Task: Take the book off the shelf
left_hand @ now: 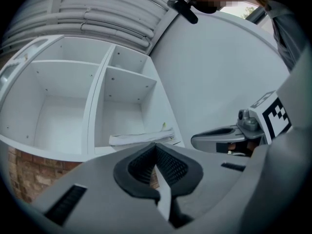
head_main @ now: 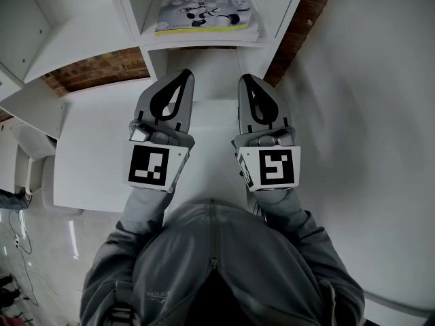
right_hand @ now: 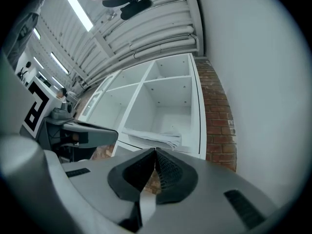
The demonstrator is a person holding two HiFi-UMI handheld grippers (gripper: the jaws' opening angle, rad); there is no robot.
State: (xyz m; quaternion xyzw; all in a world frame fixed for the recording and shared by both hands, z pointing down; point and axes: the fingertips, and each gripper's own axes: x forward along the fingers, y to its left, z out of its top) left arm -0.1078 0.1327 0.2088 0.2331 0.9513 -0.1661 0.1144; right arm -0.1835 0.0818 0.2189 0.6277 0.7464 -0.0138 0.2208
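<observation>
In the head view, both grey-sleeved forearms reach straight ahead from the person's chest. The left gripper (head_main: 183, 75) and right gripper (head_main: 245, 79) lie side by side, nearly parallel, their noses pointing to 12 o'clock. The book (head_main: 204, 9) lies flat in a compartment of the white shelf (head_main: 129, 5) at 12 o'clock, well apart from both tips.

In the left gripper view, the jaws are pressed together with nothing between them. The book (left_hand: 141, 138) lies flat on the compartment floor just above the tip, and the right gripper (left_hand: 222, 138) shows at 3 o'clock.

In the right gripper view, the jaws are likewise together and empty. The book (right_hand: 153, 138) lies at 12 o'clock in the shelf's lower right compartment, the left gripper (right_hand: 83, 133) is at 9 o'clock, and a brick wall (right_hand: 219, 116) is at 3 o'clock.
</observation>
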